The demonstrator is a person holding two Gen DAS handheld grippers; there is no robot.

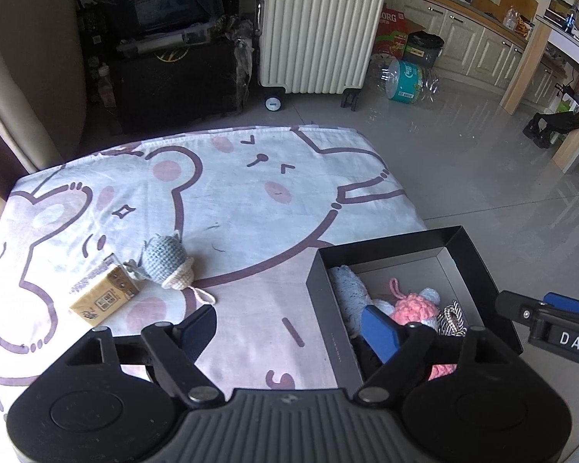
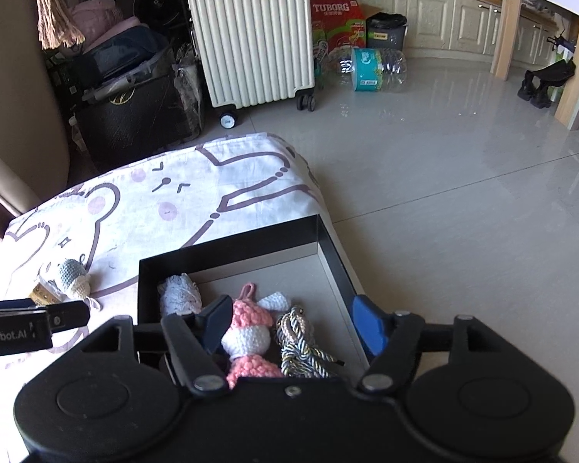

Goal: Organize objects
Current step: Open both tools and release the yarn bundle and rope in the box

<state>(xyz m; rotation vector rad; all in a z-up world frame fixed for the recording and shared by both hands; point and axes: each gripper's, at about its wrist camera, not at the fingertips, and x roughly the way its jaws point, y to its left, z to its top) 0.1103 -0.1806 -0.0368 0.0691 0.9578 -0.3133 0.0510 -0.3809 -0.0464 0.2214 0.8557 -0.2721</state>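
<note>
Cartoon-print bedsheet [image 1: 220,200] on bed, tiled floor beyond. Black box [image 2: 227,254] at bed edge: pink crochet toy [image 2: 247,324], white knit piece [image 2: 177,293], cord [image 2: 297,343]. Outside it: grey crochet toy [image 1: 166,260], tan packet [image 1: 104,295]. Left gripper [image 1: 289,328] and right gripper [image 2: 289,324]: both released, empty.

A low table under a cartoon-bear cloth [image 1: 227,200] is carrying three things. A grey crocheted toy [image 1: 165,260] is lying just beside a small tan packet [image 1: 104,295], while an open black box [image 1: 330,308] is sitting at the table's corner.
</note>
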